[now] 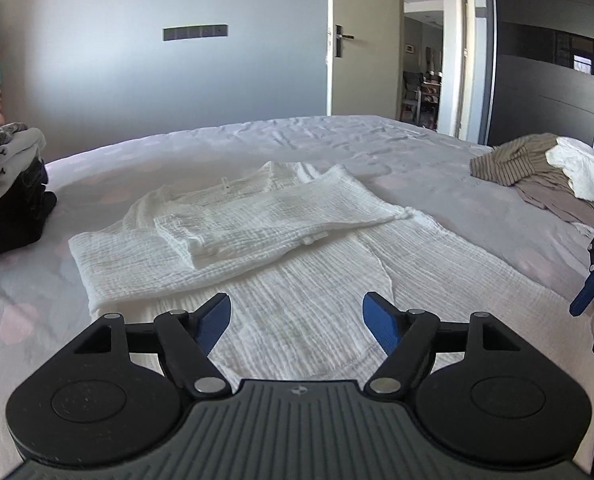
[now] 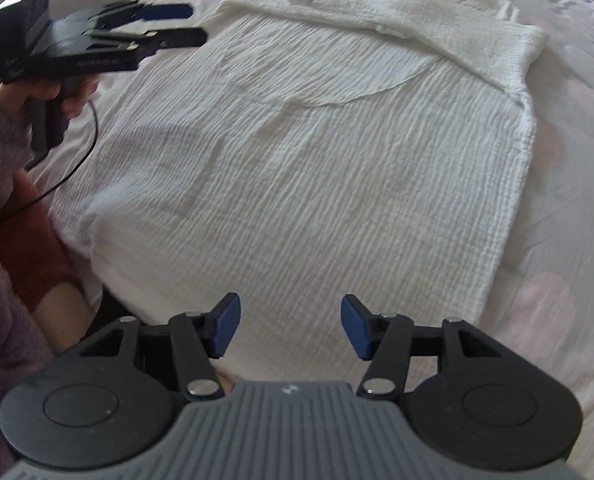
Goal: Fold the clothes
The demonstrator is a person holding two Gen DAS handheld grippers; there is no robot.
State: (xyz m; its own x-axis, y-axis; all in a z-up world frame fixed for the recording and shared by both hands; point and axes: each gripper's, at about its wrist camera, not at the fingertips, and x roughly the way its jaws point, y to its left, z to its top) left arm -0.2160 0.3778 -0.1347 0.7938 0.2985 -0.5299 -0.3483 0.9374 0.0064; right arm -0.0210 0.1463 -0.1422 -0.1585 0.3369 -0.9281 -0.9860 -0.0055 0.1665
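Observation:
A white crinkled garment [image 1: 257,240] lies flat on the bed, with both sleeves folded across its upper part. It fills the right wrist view [image 2: 317,152]. My left gripper [image 1: 297,320] is open and empty, just above the garment's near hem. It also shows in the right wrist view [image 2: 177,20], held in a hand over the garment's left edge. My right gripper [image 2: 291,326] is open and empty above the garment's lower edge. One of its blue fingers [image 1: 589,292] shows at the right edge of the left wrist view.
The bed has a pale lilac sheet [image 1: 377,148]. A stack of folded clothes [image 1: 9,184] sits at its left. A heap of unfolded clothes [image 1: 545,176], striped and white, lies at the right. A dark wardrobe [image 1: 553,60] and an open door [image 1: 361,40] stand behind.

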